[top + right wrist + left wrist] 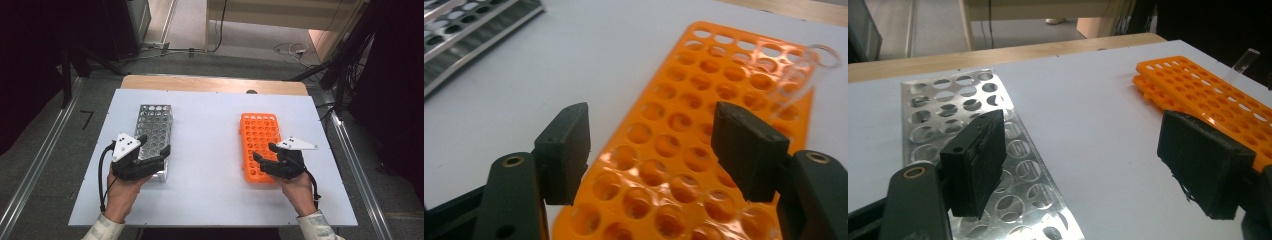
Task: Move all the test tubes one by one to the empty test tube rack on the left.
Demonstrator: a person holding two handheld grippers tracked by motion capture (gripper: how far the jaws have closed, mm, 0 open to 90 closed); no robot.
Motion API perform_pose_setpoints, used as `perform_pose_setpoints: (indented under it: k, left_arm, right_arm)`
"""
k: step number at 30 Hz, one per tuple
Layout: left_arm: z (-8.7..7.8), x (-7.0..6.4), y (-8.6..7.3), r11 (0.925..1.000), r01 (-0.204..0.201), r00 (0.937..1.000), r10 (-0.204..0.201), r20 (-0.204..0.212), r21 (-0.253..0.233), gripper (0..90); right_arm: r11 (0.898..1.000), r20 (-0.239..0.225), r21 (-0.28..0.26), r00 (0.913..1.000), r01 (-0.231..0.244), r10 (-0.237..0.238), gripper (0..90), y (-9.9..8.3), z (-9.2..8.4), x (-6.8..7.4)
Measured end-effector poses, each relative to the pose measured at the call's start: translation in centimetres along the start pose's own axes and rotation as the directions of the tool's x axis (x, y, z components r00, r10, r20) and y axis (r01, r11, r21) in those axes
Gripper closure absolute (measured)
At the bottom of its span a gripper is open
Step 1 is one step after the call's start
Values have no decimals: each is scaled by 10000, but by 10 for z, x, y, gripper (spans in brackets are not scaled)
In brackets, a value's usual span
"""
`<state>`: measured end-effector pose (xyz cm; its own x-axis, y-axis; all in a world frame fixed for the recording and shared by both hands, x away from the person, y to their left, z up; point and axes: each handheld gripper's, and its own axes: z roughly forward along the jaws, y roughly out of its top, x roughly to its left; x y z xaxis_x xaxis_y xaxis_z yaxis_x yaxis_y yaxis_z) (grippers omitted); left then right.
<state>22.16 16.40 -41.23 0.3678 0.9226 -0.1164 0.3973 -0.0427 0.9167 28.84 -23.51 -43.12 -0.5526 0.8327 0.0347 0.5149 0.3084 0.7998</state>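
A silver metal tube rack (154, 131) lies on the left of the white tabletop (210, 130). My left gripper (154, 146) hovers over the rack's near end, jaws open and nothing between them. In the left gripper view the rack (948, 105) lies under the left pad of that gripper (1088, 150). An orange tube rack (260, 140) lies on the right, and my right gripper (265, 151) hangs open above its near end. The right gripper view shows this gripper (656, 140) over the orange rack's holes (684, 150). A clear glass tube (809, 75) stands tilted in the rack's far right corner.
A wooden strip (215, 84) borders the far side of the white top. Beyond it are grey floor, cables (292, 49) and dark equipment on both sides. Between the two racks lies a bare stretch of tabletop. Metal rails (350, 155) run along the table's sides.
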Motion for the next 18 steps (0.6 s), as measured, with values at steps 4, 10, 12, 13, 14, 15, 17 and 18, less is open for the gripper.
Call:
perform_pose_setpoints:
  k: [4, 10, 12, 13, 14, 15, 17, 18]
  left_arm:
    - [3, -6, -2, 9999, -122, 9998, 121, 185, 61, 196]
    - [6, -12, -3, 9995, -284, 9989, 279, 382, 107, 196]
    - [7, -13, -3, 9995, -290, 9988, 285, 402, 139, 196]
    - [7, -13, -4, 9995, -296, 9987, 290, 413, 149, 196]
    - [8, -13, -4, 9993, -330, 9986, 323, 424, 162, 196]
    - [8, -13, -4, 9993, -329, 9986, 322, 416, 162, 196]
    - [8, -13, -4, 9994, -315, 9987, 308, 409, 160, 196]
    - [8, -13, -4, 9994, -316, 9987, 309, 410, 167, 195]
  right_arm:
    - [9995, 337, 8, 9989, -315, 315, 317, -3, 1, -15]
    - [9981, 817, -18, 9948, -616, 615, 343, -6, 10, -32]
    - [9981, 1002, -15, 9931, -617, 616, 346, -6, 14, -36]
    - [9979, 1007, 2, 9928, -655, 652, 348, -6, 16, -38]
    - [9980, 1030, 15, 9927, -637, 632, 356, -6, 18, -40]
    - [9983, 1106, 17, 9922, -587, 582, 357, -6, 20, -41]
    - [9975, 1123, 110, 9913, -705, 688, 360, -6, 25, -43]
    - [9974, 1163, 168, 9909, -699, 675, 366, -7, 27, -45]
